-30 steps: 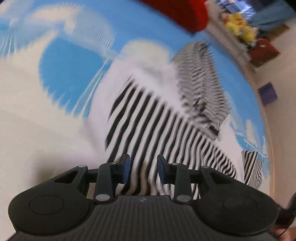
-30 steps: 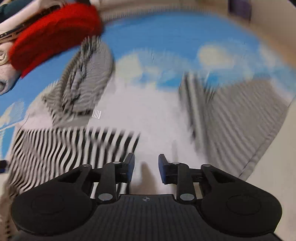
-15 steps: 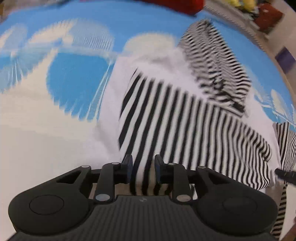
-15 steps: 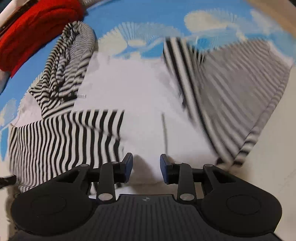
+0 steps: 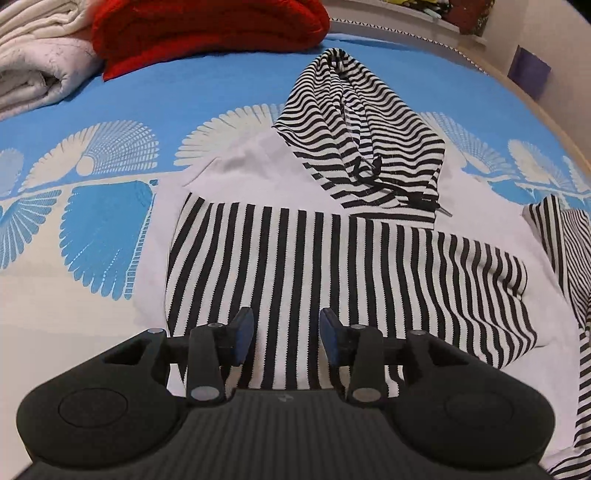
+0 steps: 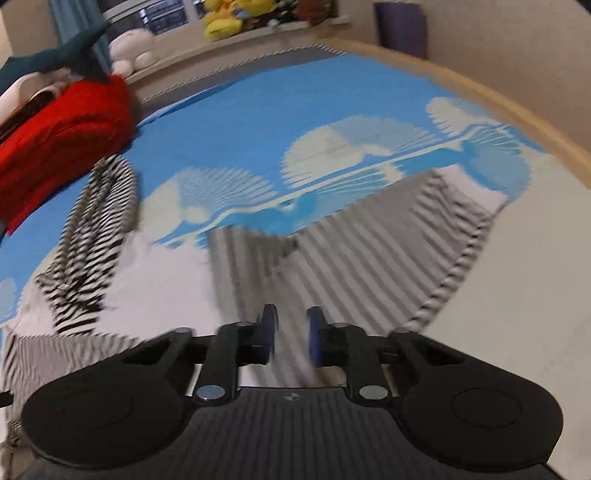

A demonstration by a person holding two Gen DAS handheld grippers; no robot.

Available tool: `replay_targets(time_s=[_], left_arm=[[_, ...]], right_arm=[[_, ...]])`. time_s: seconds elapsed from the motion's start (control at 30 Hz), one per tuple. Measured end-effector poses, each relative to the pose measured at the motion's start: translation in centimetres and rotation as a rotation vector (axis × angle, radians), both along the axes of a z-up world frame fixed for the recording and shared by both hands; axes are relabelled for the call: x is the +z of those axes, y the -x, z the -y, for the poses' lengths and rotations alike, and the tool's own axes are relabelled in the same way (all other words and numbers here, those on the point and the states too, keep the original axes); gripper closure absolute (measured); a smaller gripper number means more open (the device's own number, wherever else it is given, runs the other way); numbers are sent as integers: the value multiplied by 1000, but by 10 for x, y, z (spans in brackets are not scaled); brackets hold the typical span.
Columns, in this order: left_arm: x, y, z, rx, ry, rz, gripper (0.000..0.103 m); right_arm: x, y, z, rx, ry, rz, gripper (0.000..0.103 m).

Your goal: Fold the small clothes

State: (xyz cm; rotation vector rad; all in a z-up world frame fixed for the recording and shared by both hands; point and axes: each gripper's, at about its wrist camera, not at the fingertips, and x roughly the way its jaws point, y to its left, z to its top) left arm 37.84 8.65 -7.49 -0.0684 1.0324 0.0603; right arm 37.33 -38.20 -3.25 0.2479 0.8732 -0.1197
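While the striped hoodie [image 5: 332, 266] lies flat on the blue bedspread [image 5: 207, 92], my left tongs [image 5: 286, 328] have just spread wider above its folded sleeve, gripping nothing. My right tongs [image 6: 291, 328] have just been narrowing over the blurred other sleeve [image 6: 369, 258]; whether they pinch it, I cannot tell.

A hoodie [image 5: 332, 266] lies flat on the bed cover [image 5: 184, 96], its hood [image 5: 362, 147] pointing away and one sleeve [image 5: 314, 280] folded across its body. Behind it at the far edge sits a folded jumper [image 5: 207, 29], with a folded blanket [image 5: 37, 62] touching it on the left. In the right wrist view, soft toys [image 6: 236, 18] line a shelf beyond the bed, behind the jumper.
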Motion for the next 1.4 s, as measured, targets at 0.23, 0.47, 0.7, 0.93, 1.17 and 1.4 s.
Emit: replay_targets(time_s=[0.23,0.47,0.7,0.93,1.17,1.4], left_arm=[[-2,-1,-1,0,11,-6,59],[-8,-1,4,-30,-16,-20,59],[-9,-2,5,-33,-19,-22,59],[-10,-2,5,-34,-20,-21,59],[-1,-1,-1,-16,-9,-19,59],[3,3,-9,-12,14,-21,59]], right_arm=[[-18,-6,93,-215,-71,29,90],[-58,-25,151,-342,-96,-18,90],[-83,-43,160,-359,-120,3,74],[-68,-48,141,-391,-14,79,98],[8,-42,77,-354,146,225,99],[61,-6,4,-366,88,151,99]])
